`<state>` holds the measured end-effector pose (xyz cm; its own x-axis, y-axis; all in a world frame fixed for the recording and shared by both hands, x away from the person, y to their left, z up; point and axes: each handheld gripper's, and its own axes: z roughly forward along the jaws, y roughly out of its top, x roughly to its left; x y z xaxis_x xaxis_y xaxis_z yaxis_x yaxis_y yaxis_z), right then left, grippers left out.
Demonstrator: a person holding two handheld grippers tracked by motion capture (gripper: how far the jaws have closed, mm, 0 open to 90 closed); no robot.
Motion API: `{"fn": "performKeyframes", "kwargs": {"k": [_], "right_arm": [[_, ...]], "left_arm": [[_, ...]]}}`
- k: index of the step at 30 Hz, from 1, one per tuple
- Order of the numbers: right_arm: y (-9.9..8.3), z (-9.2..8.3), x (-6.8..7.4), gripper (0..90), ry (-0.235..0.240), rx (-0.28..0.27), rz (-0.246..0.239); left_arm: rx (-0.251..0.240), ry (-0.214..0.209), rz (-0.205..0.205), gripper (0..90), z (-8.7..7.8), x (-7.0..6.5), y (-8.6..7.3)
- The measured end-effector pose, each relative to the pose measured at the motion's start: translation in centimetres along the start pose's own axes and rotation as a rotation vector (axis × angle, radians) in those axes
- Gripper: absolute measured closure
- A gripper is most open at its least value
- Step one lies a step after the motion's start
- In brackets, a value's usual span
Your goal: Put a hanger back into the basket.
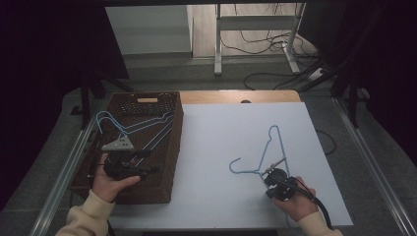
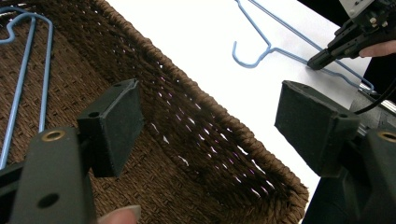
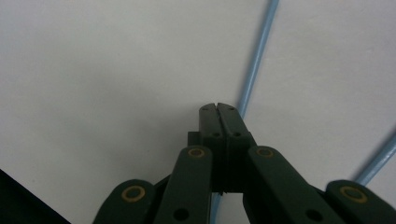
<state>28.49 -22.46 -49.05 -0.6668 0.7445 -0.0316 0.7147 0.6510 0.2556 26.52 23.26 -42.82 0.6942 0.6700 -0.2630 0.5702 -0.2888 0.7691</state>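
The blue wire hanger (image 1: 268, 155) lay flat on the white table (image 1: 221, 147), toward its right edge, hook pointing left. The right gripper (image 1: 269, 172) had its jaws pressed together on one of the thin arms, just by the neck. Looked light and a bit springy to me, slick wire, so pinching near the neck made sense, less twisting. The left gripper (image 1: 147, 161) hovered with jaws wide apart over the brown woven basket (image 1: 172, 147) at the table's left edge, where more blue hangers (image 1: 142, 127) sat.
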Motion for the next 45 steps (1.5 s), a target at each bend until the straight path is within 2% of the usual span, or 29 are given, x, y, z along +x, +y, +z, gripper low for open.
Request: {"fn": "performKeyframes", "kwargs": {"k": [3, 5, 8, 11, 18, 23, 26, 29, 34, 45], "right_arm": [[0.1, -0.4, -0.2, 86.4, 0.004, -0.05, 0.006], [0.4, -0.6, -0.5, 81.8, -0.025, -0.082, 0.022], [0.7, -0.4, -0.9, 73.2, -0.06, -0.103, 0.04], [1.2, 0.0, -1.1, 70.1, -0.07, -0.109, 0.059], [1.7, 0.8, -0.6, 72.2, -0.081, -0.063, 0.069], [1.7, 0.9, -0.1, 82.3, -0.086, -0.044, 0.091], [1.9, 0.9, -0.3, 84.2, -0.064, -0.038, 0.131], [1.9, 0.9, -0.7, 85.0, -0.038, -0.037, 0.151], [1.6, 0.7, -1.5, 86.8, 0.017, -0.059, 0.158], [1.6, -2.0, -2.6, 86.9, 0.253, -0.244, 0.184]], "left_arm": [[-0.001, 0.001, 0.0, 23.4, 0.0, 0.0, 0.0], [-0.001, 0.0, 0.0, 23.4, 0.0, 0.0, 0.0], [0.0, 0.001, 0.0, 23.4, 0.0, 0.0, 0.0], [0.001, 0.002, 0.001, 23.4, 0.0, 0.0, 0.0], [-0.001, 0.004, -0.001, 23.4, -0.2, 0.1, -0.1], [-0.002, 0.004, 0.0, 23.4, -0.1, 0.0, -0.1], [-0.002, 0.004, 0.0, 23.3, -0.2, 0.0, -0.1], [-0.002, 0.004, 0.0, 23.4, -0.2, 0.1, -0.1], [-0.001, 0.004, 0.001, 23.3, -0.1, 0.1, -0.1], [-0.001, 0.005, 0.003, 23.4, -0.1, 0.1, -0.1]]}}
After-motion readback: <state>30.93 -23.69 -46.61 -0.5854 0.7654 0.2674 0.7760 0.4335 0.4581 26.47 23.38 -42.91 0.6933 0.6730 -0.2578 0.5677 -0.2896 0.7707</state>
